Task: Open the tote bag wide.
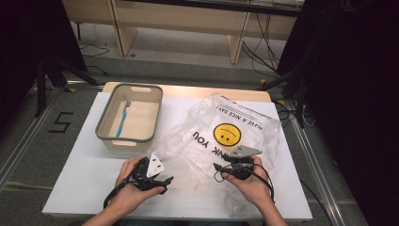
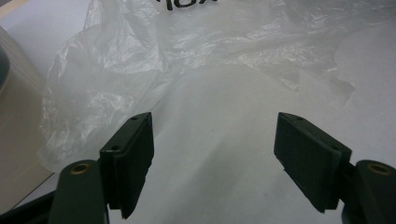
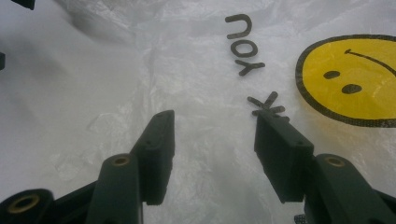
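Both grippers over the plastic bag (image 1: 221, 136), jaws apart

High view adds the bin (image 1: 106, 127) and blue toothbrush (image 1: 123, 117) at ten o'clock; left gripper (image 2: 212, 158) and right gripper (image 3: 212, 154) grip nothing.

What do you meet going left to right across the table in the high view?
Grey bin with a blue toothbrush lying in it → left gripper, jaws open → right gripper, jaws open over the plastic → the yellow smiley face printed on the clear plastic bag.
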{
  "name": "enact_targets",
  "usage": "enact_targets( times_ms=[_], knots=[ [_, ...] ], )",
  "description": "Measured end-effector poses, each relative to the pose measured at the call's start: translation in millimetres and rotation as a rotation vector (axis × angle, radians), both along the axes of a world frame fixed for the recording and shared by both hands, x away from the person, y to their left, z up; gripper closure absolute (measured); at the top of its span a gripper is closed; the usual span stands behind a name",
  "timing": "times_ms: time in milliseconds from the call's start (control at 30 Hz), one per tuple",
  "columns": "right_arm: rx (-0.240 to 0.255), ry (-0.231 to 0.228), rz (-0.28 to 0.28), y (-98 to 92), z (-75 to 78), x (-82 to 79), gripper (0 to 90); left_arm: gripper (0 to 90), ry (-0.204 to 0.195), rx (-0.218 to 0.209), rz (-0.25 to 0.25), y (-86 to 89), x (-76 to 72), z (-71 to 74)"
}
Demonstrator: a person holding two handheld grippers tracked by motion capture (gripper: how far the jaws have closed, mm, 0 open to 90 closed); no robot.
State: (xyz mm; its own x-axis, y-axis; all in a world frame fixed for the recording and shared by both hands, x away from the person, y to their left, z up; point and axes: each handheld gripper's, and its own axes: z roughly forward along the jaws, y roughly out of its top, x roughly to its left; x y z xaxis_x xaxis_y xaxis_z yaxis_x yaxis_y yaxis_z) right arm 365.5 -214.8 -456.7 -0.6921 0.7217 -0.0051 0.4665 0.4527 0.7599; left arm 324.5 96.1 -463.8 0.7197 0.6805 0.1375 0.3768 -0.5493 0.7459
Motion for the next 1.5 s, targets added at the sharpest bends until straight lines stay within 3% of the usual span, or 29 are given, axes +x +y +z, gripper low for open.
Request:
enact_targets(
  times_ms=[533, 767, 1133, 1300, 1367, 1400, 1433, 1500],
  knots=[
    [-0.007, 0.014, 0.035, 14.6, -2.1, 8.7, 51.0, 28.7, 0.009, -0.003, -0.015, -3.8, 1.0, -2.8],
    [-0.052, 0.07, 0.104, 33.7, -11.9, 14.8, 50.5, 30.3, 0.016, 0.001, -0.033, -8.6, -0.7, -3.6],
    [-0.125, 0.11, 0.148, 41.1, -24.3, 15.7, 49.9, 33.9, 0.033, 0.001, -0.066, -19.6, 0.0, -4.8],
    [-0.142, 0.114, 0.146, 40.3, -25.7, 16.9, 58.4, 36.0, 0.036, 0.008, -0.089, -23.7, 0.4, -5.4],
    [-0.135, 0.121, 0.146, 39.0, -25.4, 17.4, 69.3, 37.4, 0.038, 0.01, -0.096, -24.9, 0.0, -6.0],
    [-0.135, 0.121, 0.146, 39.0, -25.4, 17.4, 69.3, 37.4, 0.038, 0.011, -0.098, -25.4, 0.0, -6.1],
    [-0.131, 0.128, 0.14, 38.3, -25.3, 17.7, 76.7, 38.8, 0.038, 0.01, -0.103, -25.9, 0.2, -6.1],
    [-0.123, 0.135, 0.137, 38.3, -25.3, 17.9, 79.5, 39.6, 0.04, 0.01, -0.112, -27.6, 0.6, -6.0]
  ],
)
